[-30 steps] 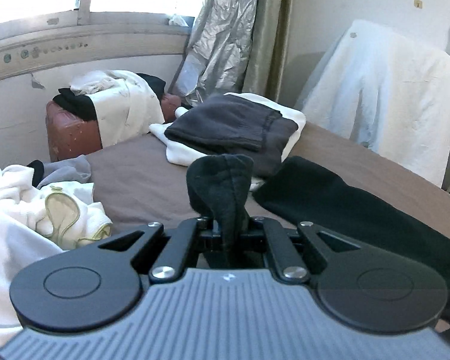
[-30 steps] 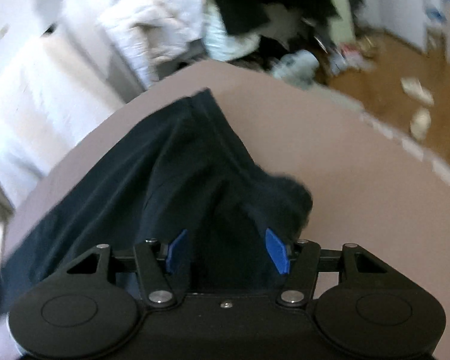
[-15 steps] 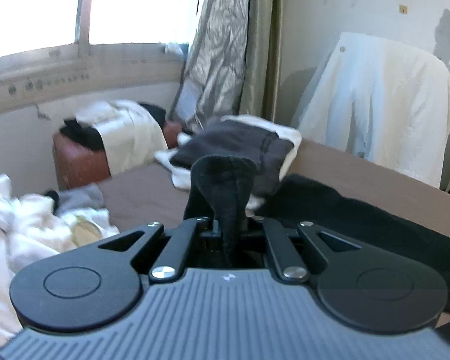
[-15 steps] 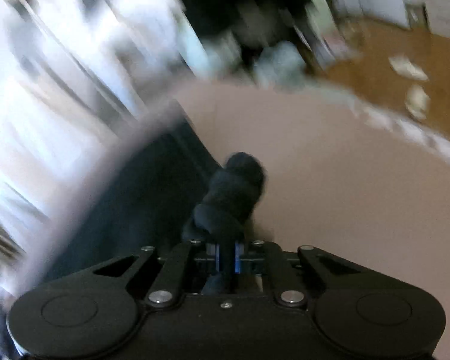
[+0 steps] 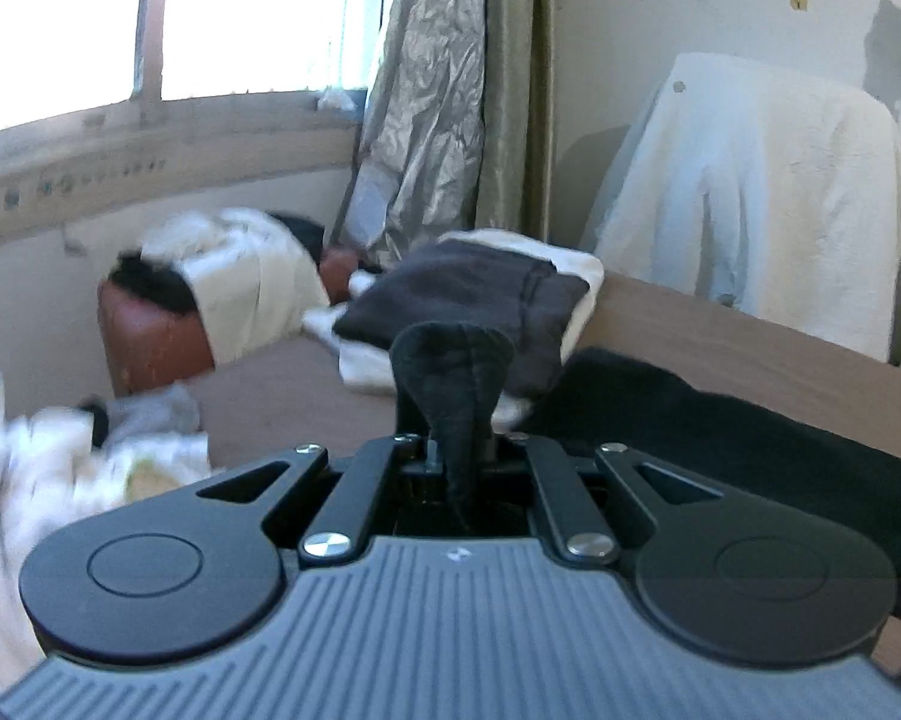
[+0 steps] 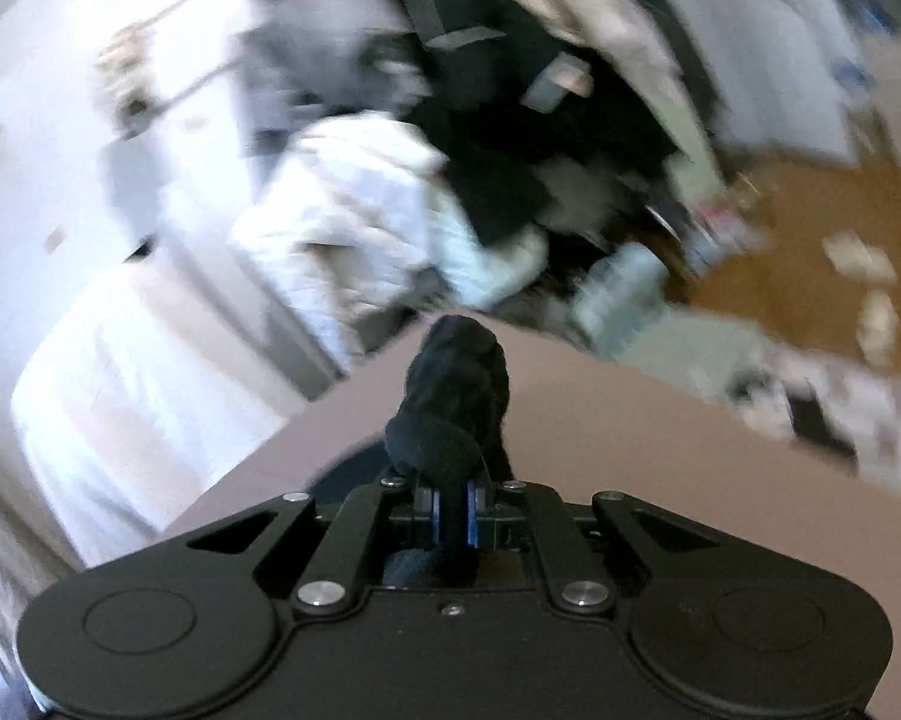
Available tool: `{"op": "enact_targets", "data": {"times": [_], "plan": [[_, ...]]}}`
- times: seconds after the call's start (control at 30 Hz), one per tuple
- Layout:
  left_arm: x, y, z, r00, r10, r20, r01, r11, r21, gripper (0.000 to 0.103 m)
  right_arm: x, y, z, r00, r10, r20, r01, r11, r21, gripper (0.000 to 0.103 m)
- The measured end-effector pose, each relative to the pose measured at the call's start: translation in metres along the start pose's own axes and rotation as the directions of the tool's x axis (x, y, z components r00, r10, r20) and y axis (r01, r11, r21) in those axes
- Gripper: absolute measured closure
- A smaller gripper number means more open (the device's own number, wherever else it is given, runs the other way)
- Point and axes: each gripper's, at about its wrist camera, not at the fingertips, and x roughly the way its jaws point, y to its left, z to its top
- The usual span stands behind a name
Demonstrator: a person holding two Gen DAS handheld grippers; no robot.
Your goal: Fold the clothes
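Observation:
A black garment (image 5: 720, 426) lies stretched across the brown bed surface (image 5: 750, 348). My left gripper (image 5: 450, 456) is shut on a bunched end of it, which stands up between the jaws. My right gripper (image 6: 450, 498) is shut on another bunched end of the black garment (image 6: 456, 384), lifted above the bed (image 6: 630, 450). The right wrist view is blurred by motion.
Folded dark and white clothes (image 5: 468, 300) are stacked ahead of the left gripper. Loose white clothes (image 5: 60, 462) lie at the left. A white sheet drapes a chair (image 5: 750, 192) at the right. A clothes heap (image 6: 450, 180) and cluttered floor (image 6: 810, 252) lie beyond the bed.
My right gripper closed on the black garment and lifted it, swinging up. My left gripper kept its grip and rose slightly.

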Motion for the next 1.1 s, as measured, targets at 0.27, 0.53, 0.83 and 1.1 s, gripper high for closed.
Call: {"op": "enact_targets", "data": {"times": [0.27,0.53,0.83,1.1], "plan": [[0.142,-0.069,0.059,0.999,0.050,-0.013,-0.047,0.990,0.132,0.098,0.127,0.104,0.072,0.992,-0.089,-0.093,0.077,0.989,-0.126,0.094],[0.263,-0.141,0.047,0.993,0.067,-0.093,-0.042,0.968,0.249,0.098,0.273,0.143,0.048,0.881,-0.409,-0.237,0.349,0.902,-0.255,0.094],[0.352,-0.188,0.044,0.978,0.103,-0.182,-0.046,0.954,0.296,0.098,0.319,0.167,0.023,0.820,-0.550,-0.158,0.484,0.814,-0.321,0.074],[0.385,-0.200,0.055,0.973,0.093,-0.210,-0.031,0.960,0.279,0.082,0.342,0.183,0.021,0.731,-0.657,-0.185,0.480,0.688,-0.544,0.032]]}}
